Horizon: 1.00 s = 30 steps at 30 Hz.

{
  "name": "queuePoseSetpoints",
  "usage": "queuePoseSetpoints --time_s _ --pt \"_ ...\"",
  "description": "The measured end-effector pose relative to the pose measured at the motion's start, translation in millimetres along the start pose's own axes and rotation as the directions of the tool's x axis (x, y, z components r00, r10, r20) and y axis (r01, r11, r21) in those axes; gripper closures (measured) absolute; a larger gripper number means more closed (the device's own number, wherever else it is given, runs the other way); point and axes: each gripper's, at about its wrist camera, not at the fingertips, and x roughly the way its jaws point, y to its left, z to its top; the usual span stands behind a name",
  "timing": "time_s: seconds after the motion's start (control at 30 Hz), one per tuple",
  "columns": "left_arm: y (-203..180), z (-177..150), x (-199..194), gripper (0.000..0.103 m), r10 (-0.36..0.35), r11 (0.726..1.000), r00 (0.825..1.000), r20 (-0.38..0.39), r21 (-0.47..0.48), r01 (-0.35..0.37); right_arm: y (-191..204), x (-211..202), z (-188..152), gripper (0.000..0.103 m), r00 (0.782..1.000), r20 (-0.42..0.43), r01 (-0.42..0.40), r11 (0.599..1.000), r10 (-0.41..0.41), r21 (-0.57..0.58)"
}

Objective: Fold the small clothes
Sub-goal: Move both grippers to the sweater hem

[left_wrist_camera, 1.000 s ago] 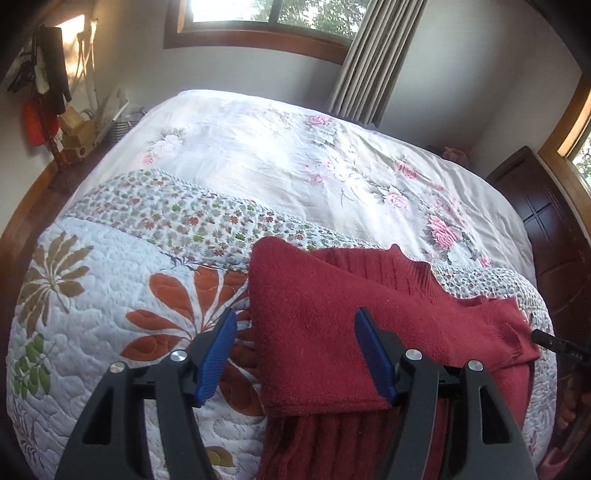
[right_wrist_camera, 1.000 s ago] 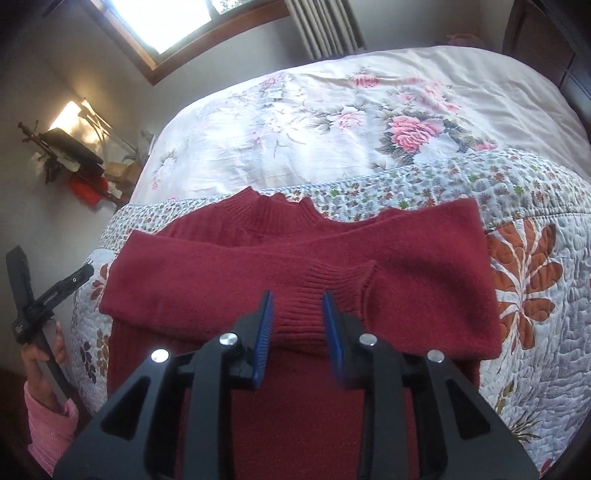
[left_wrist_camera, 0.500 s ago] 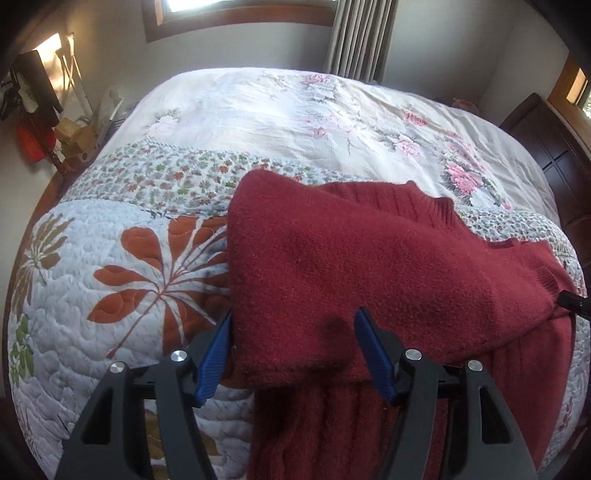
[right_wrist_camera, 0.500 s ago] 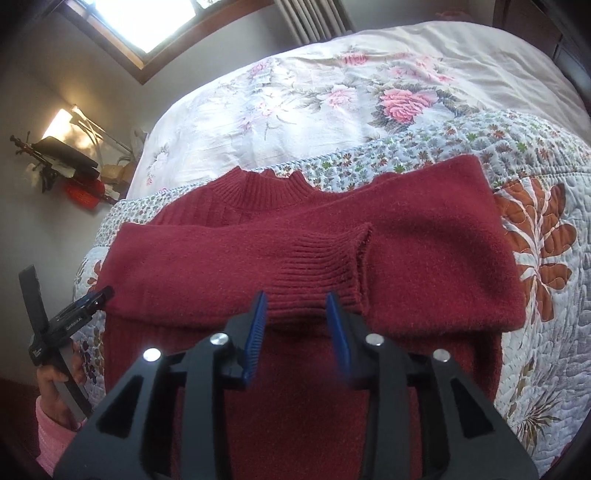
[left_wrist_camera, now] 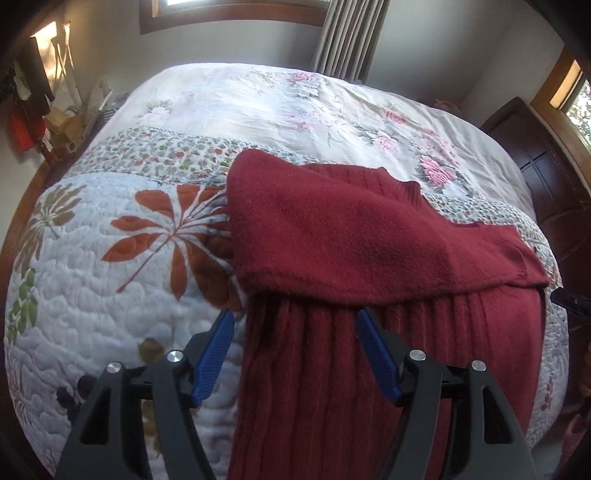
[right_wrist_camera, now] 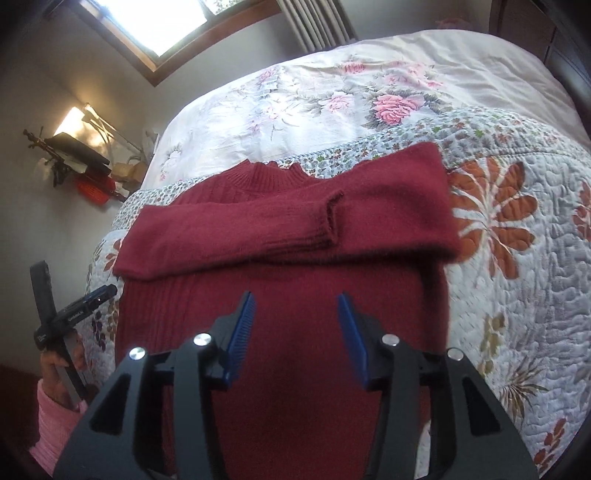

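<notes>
We see the left claw (left_wrist_camera: 295, 347) held low over the bed, its black arms angled forward and its blue ribbed fingers (left_wrist_camera: 216, 356) spread wide with nothing between them; one finger sits over the quilt and the other over the knit body of the garment. In the right wrist view a hand (right_wrist_camera: 55, 369) in a pink knitted sleeve (right_wrist_camera: 51, 424) grips this tool's handle at the bed's edge. The right claw (right_wrist_camera: 295, 334) is likewise released, its blue fingers parted above the lower body of the dark red knitted sweater (right_wrist_camera: 288, 280), apart from the fabric as far as we can tell.

The sweater lies flat on a white quilted bedspread (right_wrist_camera: 517, 295) stitched in wavy lines and printed with orange leaf shapes. Its body is ribbed in long vertical cables, while both sleeves are a fuzzier, plainer knit. The sleeves are folded across the chest, forming a thick horizontal band; the ribbed cuff (right_wrist_camera: 328, 225) of one sleeve rests on top of the other sleeve. The ribbed collar (right_wrist_camera: 266, 175) points away from the claws toward a pale floral sheet (right_wrist_camera: 332, 92) with pink roses, so the garment's long axis runs from the near bed edge toward the window (right_wrist_camera: 173, 22).
</notes>
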Motion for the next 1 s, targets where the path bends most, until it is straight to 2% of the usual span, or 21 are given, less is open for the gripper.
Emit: queuePoseSetpoints --time_s 0.17,0.3,0.4,0.5,0.6,0.73,0.8,0.97,1.0 --pt "22.7 -71.3 -29.2 0.027 -0.019 0.999 0.997 -0.08 0.029 0.022 -17.0 -32.8 -76.4 0.048 0.999 -0.045 0.023 0.998 -0.025 -0.057" --pt "30.8 -132.9 -35.3 0.027 -0.075 0.997 0.983 -0.167 0.004 0.077 -34.0 -36.9 -137.7 0.048 0.995 -0.086 0.04 0.999 -0.042 -0.028" --pt "30.8 -171.7 -36.3 0.027 -0.088 0.996 0.975 -0.206 -0.004 0.089 -35.7 -37.9 -171.6 0.046 0.994 -0.093 0.062 0.998 -0.064 -0.025" --pt "32.6 -196.8 -32.9 0.027 -0.119 0.993 0.964 -0.239 -0.035 0.114 -32.3 -33.3 -195.4 0.044 0.992 -0.118 0.038 0.999 -0.041 -0.027" --pt "37.9 -211.4 -24.9 0.028 -0.154 0.987 0.954 -0.258 -0.091 0.135 -28.2 -28.5 -212.8 0.044 0.989 -0.142 0.038 0.998 -0.045 -0.049" --pt "47.8 -217.1 -17.8 0.029 -0.21 0.971 0.951 -0.226 -0.165 0.175 -32.1 -25.4 -226.4 0.043 0.988 -0.156 0.01 1.0 -0.013 -0.024" --pt "50.5 -218.2 -15.0 0.029 -0.256 0.957 0.943 -0.213 -0.192 0.217 -35.4 -25.2 -232.2 0.043 0.988 -0.157 0.012 1.0 -0.014 -0.01" --pt "57.7 -219.4 -4.9 0.029 -0.282 0.947 0.938 -0.203 -0.213 0.239 -47.3 -30.9 -239.1 0.041 0.99 -0.143 -0.004 1.0 0.006 0.019" --pt "58.7 -219.8 -7.2 0.032 -0.28 0.948 0.939 -0.2 -0.214 0.237 -50.7 -32.3 -240.8 0.041 0.99 -0.143 -0.006 1.0 0.009 0.026"
